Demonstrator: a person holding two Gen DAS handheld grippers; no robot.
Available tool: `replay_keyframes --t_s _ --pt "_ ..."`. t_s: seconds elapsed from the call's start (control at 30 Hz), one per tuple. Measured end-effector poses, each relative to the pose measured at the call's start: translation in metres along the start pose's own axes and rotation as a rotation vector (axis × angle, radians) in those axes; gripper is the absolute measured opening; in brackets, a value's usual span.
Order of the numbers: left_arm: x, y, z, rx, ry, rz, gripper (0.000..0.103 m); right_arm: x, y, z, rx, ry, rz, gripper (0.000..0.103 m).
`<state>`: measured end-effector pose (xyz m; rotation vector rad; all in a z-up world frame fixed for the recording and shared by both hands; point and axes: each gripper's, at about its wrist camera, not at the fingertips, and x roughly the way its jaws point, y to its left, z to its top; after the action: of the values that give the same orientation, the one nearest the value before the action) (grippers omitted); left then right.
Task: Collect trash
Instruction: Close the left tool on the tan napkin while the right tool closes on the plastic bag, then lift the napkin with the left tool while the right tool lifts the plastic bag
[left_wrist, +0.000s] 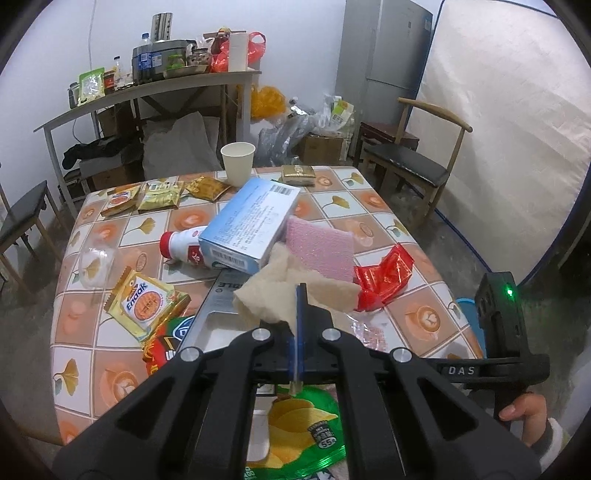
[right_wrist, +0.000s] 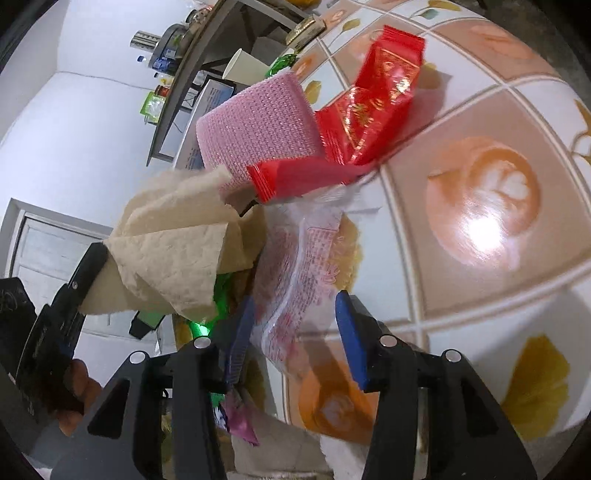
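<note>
Table (left_wrist: 332, 192) w/ a tiled leaf-and-latte print cloth, littered w/ trash. Far left: three snack packets (left_wrist: 122, 197) in a row. Near left: a clear plastic cup (left_wrist: 96, 266) on its side, then a yellow biscuit pack (left_wrist: 144, 304) overlapping a red wrapper at the near edge. Centre far: a white paper cup (left_wrist: 238, 162) upright. Centre: a white bottle (left_wrist: 183, 248) w/ red cap lying flat, a blue box (left_wrist: 251, 225) resting across it. Just right of the box, a pink sponge (left_wrist: 321, 249) leans against it. Right of that, a red wrapper (left_wrist: 384, 282) crumpled on the cloth.

Left gripper (left_wrist: 298, 295), centre near: tongs pressed together on a beige napkin (left_wrist: 291, 295), which hangs above the table near the sponge. A green chip bag (left_wrist: 303, 428) lies under the gripper at the near edge.

Right gripper (right_wrist: 295, 317): tongs apart, straddling a clear wrapper (right_wrist: 295, 280) w/ red print that lies flat at the table's right near edge, just beside the red wrapper (right_wrist: 369, 110). Can't tell if the fingers (right_wrist: 349, 332) touch it. In the right wrist view the napkin (right_wrist: 177, 251) sits left of the clear wrapper, the sponge (right_wrist: 258, 129) beyond.
</note>
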<state>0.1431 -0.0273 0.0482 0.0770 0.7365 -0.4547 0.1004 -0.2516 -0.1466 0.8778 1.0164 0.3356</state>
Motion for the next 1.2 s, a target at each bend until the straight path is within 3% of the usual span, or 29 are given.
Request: replay_keyframes --t_s 0.2,0.63,0.77,1.2 --pt "0.003 0.012 -0.001 -0.026 -0.01 -0.014 0.0 0.015 0.008 0.008 0.002 -0.003 -0.061 0.021" --pt "0.005 0.031 -0.009 -0.078 -0.011 -0.035 0.0 0.026 0.015 0.015 0.022 -0.015 -0.059 0.025" --pt "0.004 0.035 -0.008 -0.09 -0.018 -0.038 0.0 0.032 0.018 0.017 0.013 -0.014 -0.087 0.008" --pt "-0.02 0.035 0.002 -0.101 -0.099 -0.061 0.0 -0.008 0.022 0.006 -0.06 -0.066 -0.108 0.002"
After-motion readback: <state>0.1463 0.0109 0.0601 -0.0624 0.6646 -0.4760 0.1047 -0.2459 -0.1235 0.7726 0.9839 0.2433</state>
